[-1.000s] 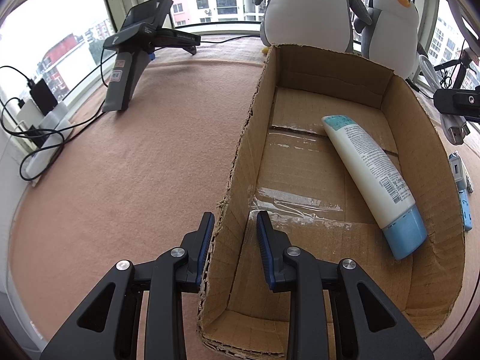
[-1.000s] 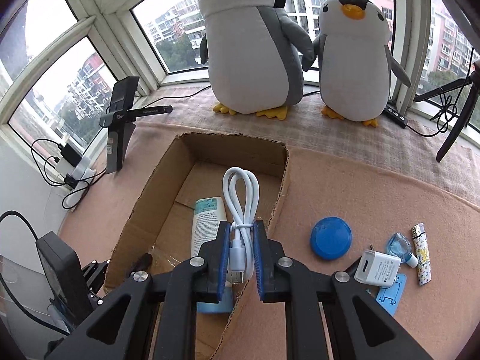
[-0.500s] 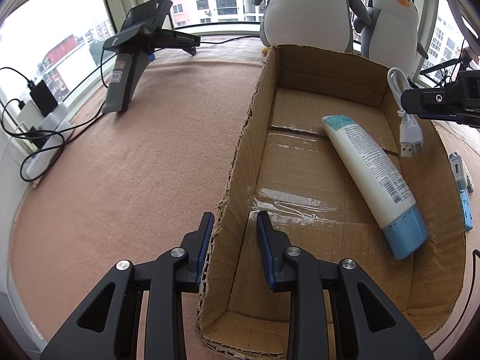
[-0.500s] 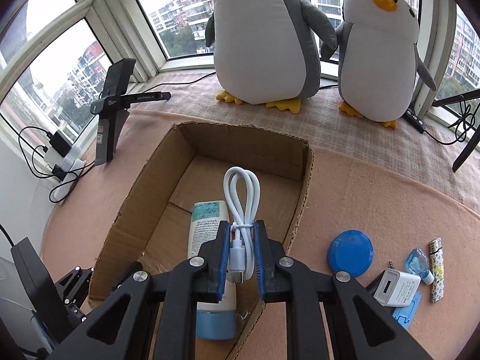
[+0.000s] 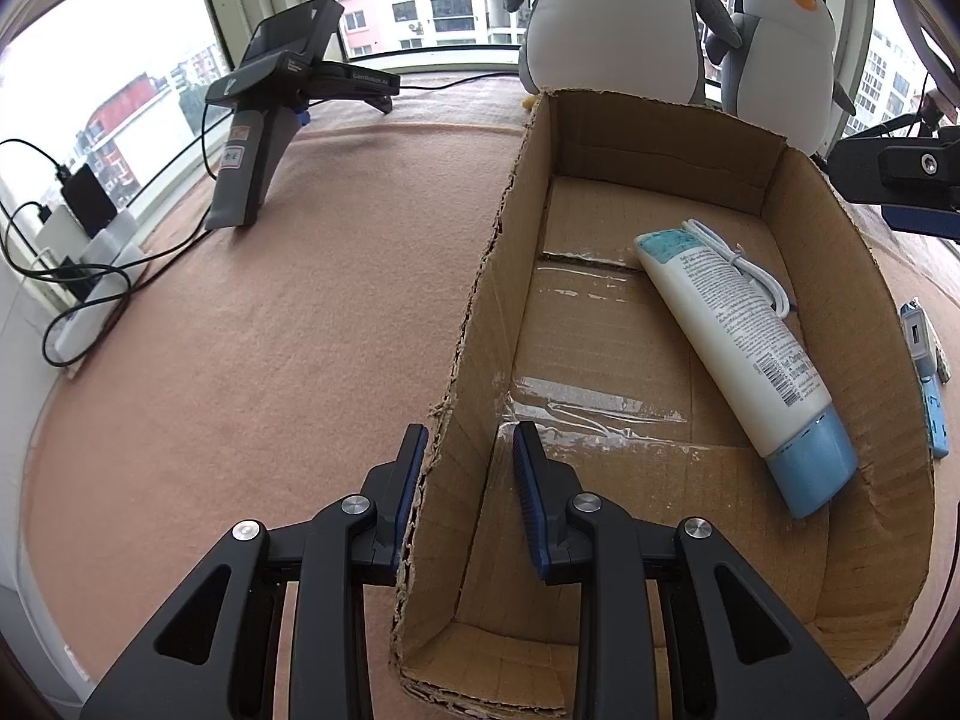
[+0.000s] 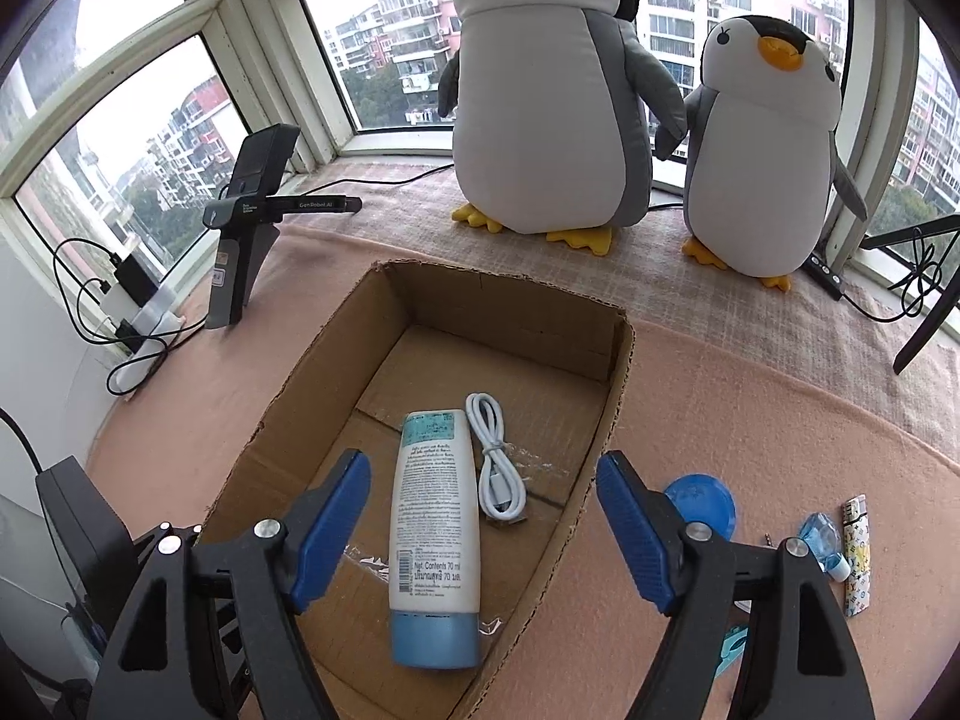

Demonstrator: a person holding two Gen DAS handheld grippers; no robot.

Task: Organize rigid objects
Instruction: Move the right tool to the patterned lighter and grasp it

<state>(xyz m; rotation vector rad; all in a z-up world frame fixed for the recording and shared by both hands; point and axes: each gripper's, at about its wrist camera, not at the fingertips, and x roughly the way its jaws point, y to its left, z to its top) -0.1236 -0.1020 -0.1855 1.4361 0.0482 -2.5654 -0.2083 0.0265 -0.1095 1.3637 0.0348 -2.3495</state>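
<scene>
The right gripper (image 6: 483, 516) is opening with nothing between its jaws; the white cable (image 6: 493, 459) now lies in the box (image 6: 612, 396) beside the tube (image 6: 433, 522).

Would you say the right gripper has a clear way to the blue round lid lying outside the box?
Probably yes. The right gripper is opening with nothing between its fingers, and the blue lid lies uncovered on the cloth just beyond the cardboard box's wall, partly hidden behind one finger.
</scene>
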